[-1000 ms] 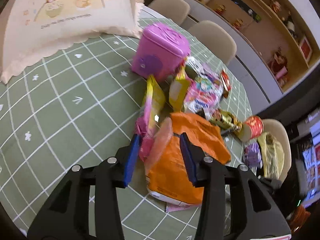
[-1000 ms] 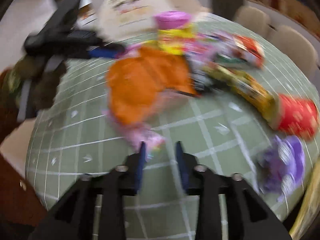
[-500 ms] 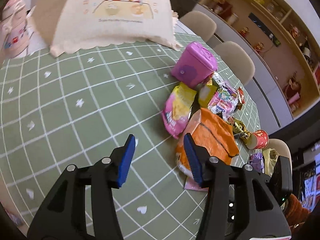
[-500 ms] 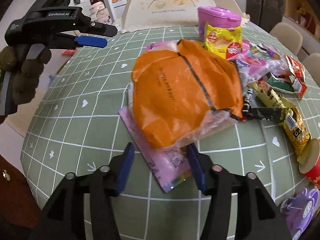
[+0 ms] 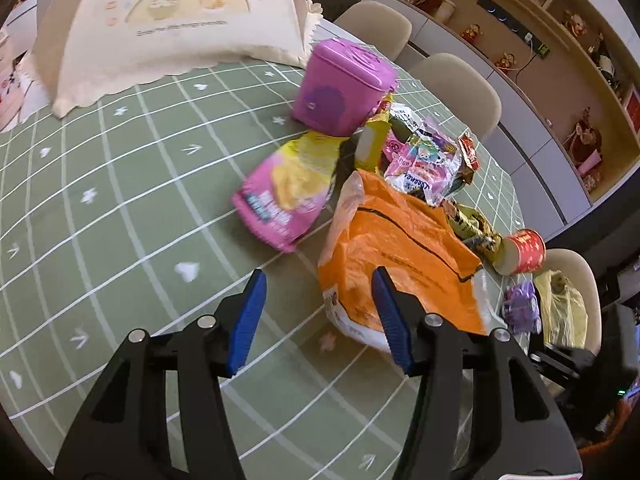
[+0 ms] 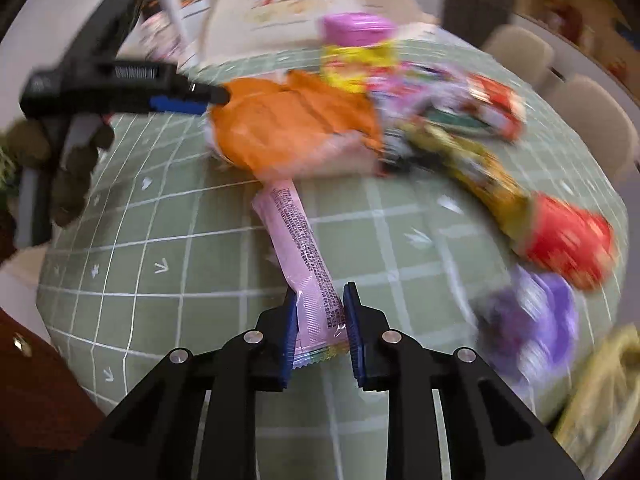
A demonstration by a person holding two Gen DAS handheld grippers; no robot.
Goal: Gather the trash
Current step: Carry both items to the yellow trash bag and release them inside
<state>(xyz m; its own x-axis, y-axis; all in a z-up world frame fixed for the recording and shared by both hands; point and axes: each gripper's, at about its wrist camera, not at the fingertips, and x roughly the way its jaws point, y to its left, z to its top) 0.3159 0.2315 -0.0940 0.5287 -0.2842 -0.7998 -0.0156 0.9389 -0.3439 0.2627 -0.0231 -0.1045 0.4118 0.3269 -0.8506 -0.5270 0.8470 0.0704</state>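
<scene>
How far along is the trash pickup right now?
Early on. Nothing looks collected yet. In hand: the right tool has just closed on the pink wrapper, whose far end reaches the orange bag. The left tool is open beside that bag, holding nothing. Left on the table: the orange bag, pink chip bag, red cup, purple wrapper and other wrappers.

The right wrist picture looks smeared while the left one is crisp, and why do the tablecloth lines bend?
Right wrist view: motion blur smears the orange plastic bag and red paper cup; only the right gripper and its pink printed wrapper stay sharp. Left wrist view: sharp throughout. Both views: fisheye lenses bow the green grid tablecloth lines and darken the corners.
</scene>
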